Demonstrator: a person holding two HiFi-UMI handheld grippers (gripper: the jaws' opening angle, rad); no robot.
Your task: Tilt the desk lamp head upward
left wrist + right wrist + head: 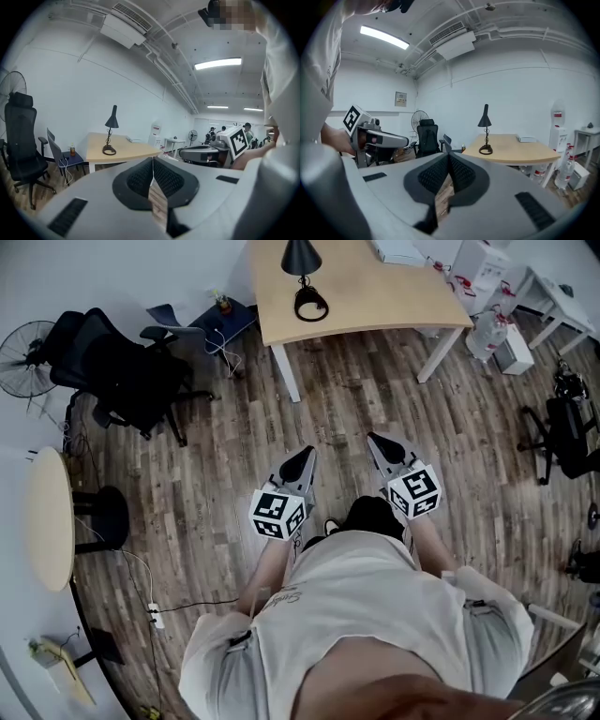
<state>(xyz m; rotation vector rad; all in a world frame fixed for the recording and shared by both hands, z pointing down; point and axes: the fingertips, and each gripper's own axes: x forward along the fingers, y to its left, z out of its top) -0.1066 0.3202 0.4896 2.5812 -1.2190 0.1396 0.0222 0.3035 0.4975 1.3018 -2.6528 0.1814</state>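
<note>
A black desk lamp [302, 268] stands on a light wooden desk [375, 296] across the room, its cone head pointing down over a ring base [310, 304]. The lamp [110, 131] shows far off in the left gripper view, and the lamp [485, 129] likewise in the right gripper view. My left gripper [310, 453] and right gripper [371, 439] are held close to the person's body, well short of the desk. Both are shut, jaw tips meeting, with nothing between them.
A black office chair [117, 367] and a fan [21, 345] stand at the left, with a blue chair [211, 320] beside the desk. A round table [49, 517] is at the near left. Boxes and water bottles [487, 296] sit right of the desk. Wooden floor lies between.
</note>
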